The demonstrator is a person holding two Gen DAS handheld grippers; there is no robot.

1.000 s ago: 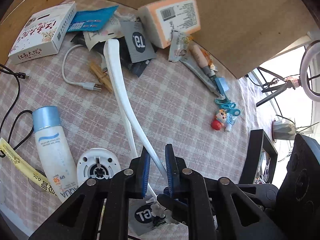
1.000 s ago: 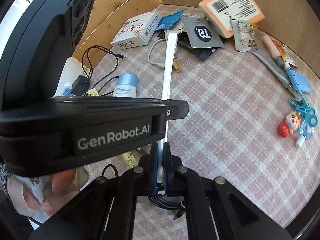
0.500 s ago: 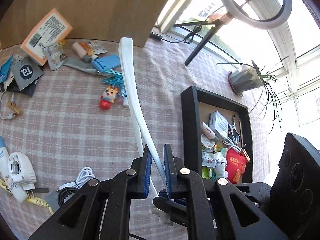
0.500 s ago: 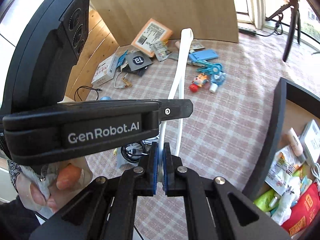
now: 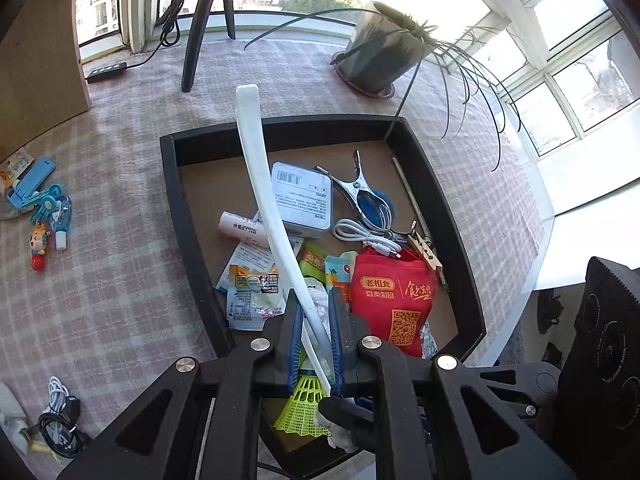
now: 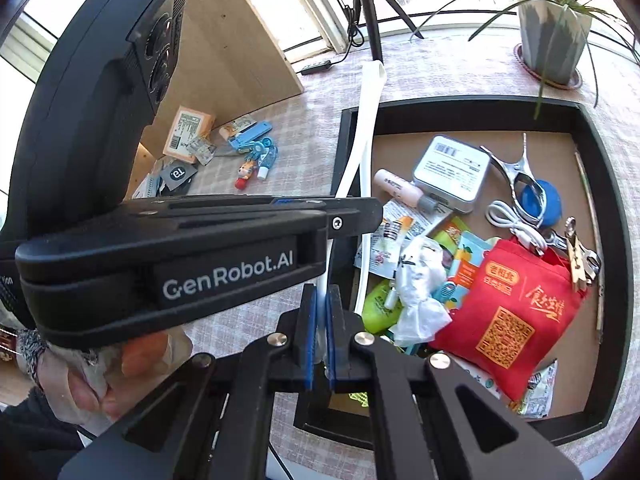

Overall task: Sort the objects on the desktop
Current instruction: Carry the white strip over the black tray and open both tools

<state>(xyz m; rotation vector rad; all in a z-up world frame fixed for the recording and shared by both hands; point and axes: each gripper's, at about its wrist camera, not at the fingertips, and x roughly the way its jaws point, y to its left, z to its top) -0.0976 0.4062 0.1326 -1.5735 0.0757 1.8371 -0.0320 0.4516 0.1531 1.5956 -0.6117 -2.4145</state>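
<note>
- My left gripper [image 5: 314, 336]: blue pads set either side of the long white shoehorn [image 5: 267, 216], with some gap showing around it; I cannot tell whether they press it.
- My right gripper [image 6: 322, 330]: pads clamped tight on the same shoehorn's thin lower end.
- White shoehorn: held in the air, slanting over the black tray [image 5: 180, 216], its broad tip past the tray's far rim.
- Black tray, on the pink checked tablecloth [image 5: 112, 280], holds:
  - red pouch [image 6: 516, 304] with gold Chinese print and a QR code;
  - grey tin [image 6: 452, 174] bearing a barcode label;
  - metal clip [image 5: 360, 188] over a blue disc;
  - white USB cable [image 5: 368, 240]; wooden clothespin [image 5: 426, 250];
  - yellow-green shuttlecock [image 5: 302, 408], under my left fingers.
- Left gripper's housing, in the right view: reads "GenRobot.AI".
- On the cloth beside the tray: blue keyring with a small doll [image 5: 38, 246]; dark packet [image 6: 178, 172], marked what looks like "T9".
- Beyond the tray: potted plant [image 6: 554, 40].
</note>
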